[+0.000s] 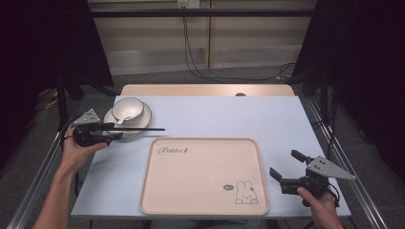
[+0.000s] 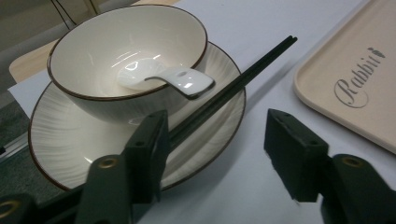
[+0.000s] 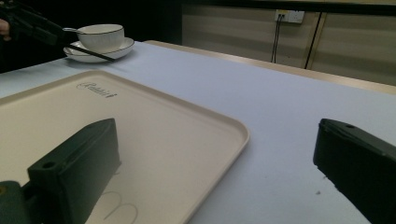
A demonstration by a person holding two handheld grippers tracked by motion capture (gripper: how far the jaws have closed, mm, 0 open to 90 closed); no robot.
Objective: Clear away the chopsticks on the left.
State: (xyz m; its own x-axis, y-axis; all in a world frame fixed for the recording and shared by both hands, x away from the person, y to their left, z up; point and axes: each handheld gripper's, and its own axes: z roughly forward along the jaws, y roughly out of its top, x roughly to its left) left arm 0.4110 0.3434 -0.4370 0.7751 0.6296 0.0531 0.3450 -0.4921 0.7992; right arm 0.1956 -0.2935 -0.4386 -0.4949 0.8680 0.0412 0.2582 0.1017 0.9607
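My left gripper (image 2: 212, 140): jaws apart, at the plate (image 2: 60, 135), chopsticks (image 2: 233, 86) between them ungripped | chopsticks: lying across plate rim | bowl (image 2: 93, 56): on plate, spoon (image 2: 163, 77) inside | my right gripper (image 3: 215, 163): jaws apart, holding nothing, beside tray (image 3: 177, 121).

A pale blue worktop (image 1: 224, 114) carries a large beige tray (image 1: 205, 176) near its front edge. The tray has raised rims, the script word "Rabbit" at its far left corner and a small rabbit drawing (image 1: 246, 192) at its near right corner. Behind the worktop stands a tan panelled wall, with black cables (image 1: 191, 52) hanging from a socket (image 1: 187, 4) down to the grey floor.
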